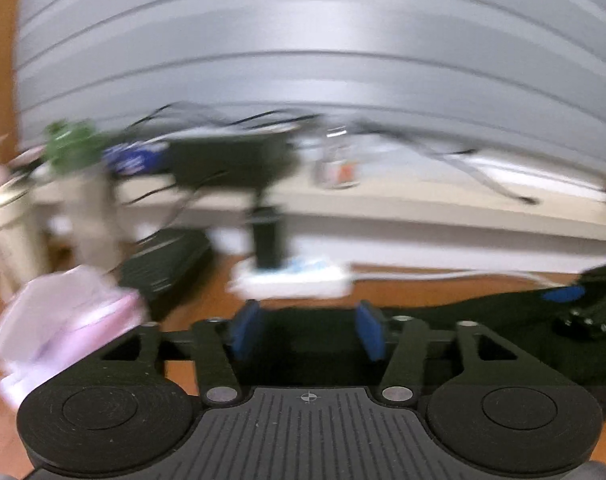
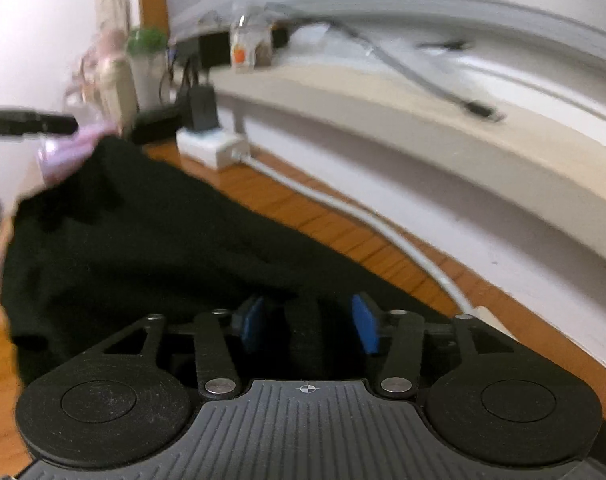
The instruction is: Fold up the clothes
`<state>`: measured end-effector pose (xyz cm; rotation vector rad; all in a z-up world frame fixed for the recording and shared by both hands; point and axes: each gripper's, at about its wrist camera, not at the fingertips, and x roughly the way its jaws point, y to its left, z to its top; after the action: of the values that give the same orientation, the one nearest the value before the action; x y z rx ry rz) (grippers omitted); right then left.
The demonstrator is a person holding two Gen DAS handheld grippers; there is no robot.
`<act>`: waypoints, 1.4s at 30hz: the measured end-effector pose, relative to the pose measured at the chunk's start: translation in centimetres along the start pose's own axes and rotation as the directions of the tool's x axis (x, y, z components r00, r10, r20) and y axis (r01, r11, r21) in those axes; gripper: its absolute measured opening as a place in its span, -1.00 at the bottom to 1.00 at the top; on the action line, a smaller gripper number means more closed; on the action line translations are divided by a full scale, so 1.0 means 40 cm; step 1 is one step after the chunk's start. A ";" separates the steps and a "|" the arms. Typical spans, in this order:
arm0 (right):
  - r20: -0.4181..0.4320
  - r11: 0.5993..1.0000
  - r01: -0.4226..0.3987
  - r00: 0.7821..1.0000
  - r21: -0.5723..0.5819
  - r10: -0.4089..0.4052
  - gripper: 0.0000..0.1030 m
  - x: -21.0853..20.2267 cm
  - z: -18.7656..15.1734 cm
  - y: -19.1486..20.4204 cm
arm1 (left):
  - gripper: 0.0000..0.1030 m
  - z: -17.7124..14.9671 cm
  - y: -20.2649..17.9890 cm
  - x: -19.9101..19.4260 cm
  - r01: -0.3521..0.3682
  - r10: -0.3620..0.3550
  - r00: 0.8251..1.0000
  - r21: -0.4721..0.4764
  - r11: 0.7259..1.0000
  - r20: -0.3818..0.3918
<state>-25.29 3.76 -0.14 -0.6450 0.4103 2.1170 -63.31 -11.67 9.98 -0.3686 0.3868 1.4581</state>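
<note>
The left gripper (image 1: 307,334) sits at the bottom centre of its blurred view with its blue-padded fingers (image 1: 245,332) set well apart; black cloth shows between and under them, but the pads do not press on it, so nothing is gripped. That cloth is a black garment (image 1: 483,332), spread on the orange wooden floor (image 1: 207,300) from lower centre toward the right edge of the frame. At the right edge the other gripper's blue pad and dark frame appear over the garment. A pink cloth (image 1: 67,320) lies at lower left. Behind, a white power strip (image 1: 291,280) with a dark plug sits on the floor below a pale ledge (image 1: 423,204), which carries a green plant (image 1: 71,146), a dark box, a clear container and loose cables; grey slats fill the top of the frame. In the right wrist view the right gripper (image 2: 309,326) is at bottom centre, its fingers (image 2: 365,326) partly open, with a raised fold of the black garment (image 2: 143,240) standing between them; whether the pads touch that fold cannot be told. The garment fills the lower left and centre of this frame, rising toward the upper left, where pink cloth (image 2: 71,152) shows beside it. A white cable (image 2: 383,232) runs across the floor (image 2: 363,248) from the power strip (image 2: 211,146) toward the lower right.
</note>
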 end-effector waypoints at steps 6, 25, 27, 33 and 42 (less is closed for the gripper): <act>-0.043 0.996 0.083 0.996 -0.023 -0.084 -0.02 -0.183 -0.039 -0.041 | 0.39 -0.007 -0.210 0.102 0.174 -0.173 0.985 0.107 0.979 -0.025; -0.088 0.985 0.173 0.981 0.009 -0.172 -0.05 -0.486 -0.316 0.051 | -0.02 -0.139 -0.717 0.079 0.444 -0.424 0.891 0.515 0.734 -0.163; -0.097 0.986 0.168 0.981 -0.014 -0.168 -0.04 -0.488 -0.327 0.081 | -0.04 -0.151 -0.719 0.074 0.437 -0.418 0.894 0.517 0.736 -0.161; -0.130 0.975 0.218 0.967 -0.034 -0.220 -0.05 -0.583 -0.377 0.127 | 0.09 -0.166 -0.729 0.038 0.417 -0.424 0.895 0.592 0.689 -0.138; -0.179 0.919 0.382 0.915 0.099 -0.361 -0.04 -0.771 -0.532 0.087 | 0.13 -0.238 -0.819 -0.020 0.418 -0.476 0.867 0.734 0.536 -0.146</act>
<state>-6.56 -28.86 0.69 -0.7513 0.4690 1.6681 -30.98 -19.40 2.18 0.2617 0.7403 0.6882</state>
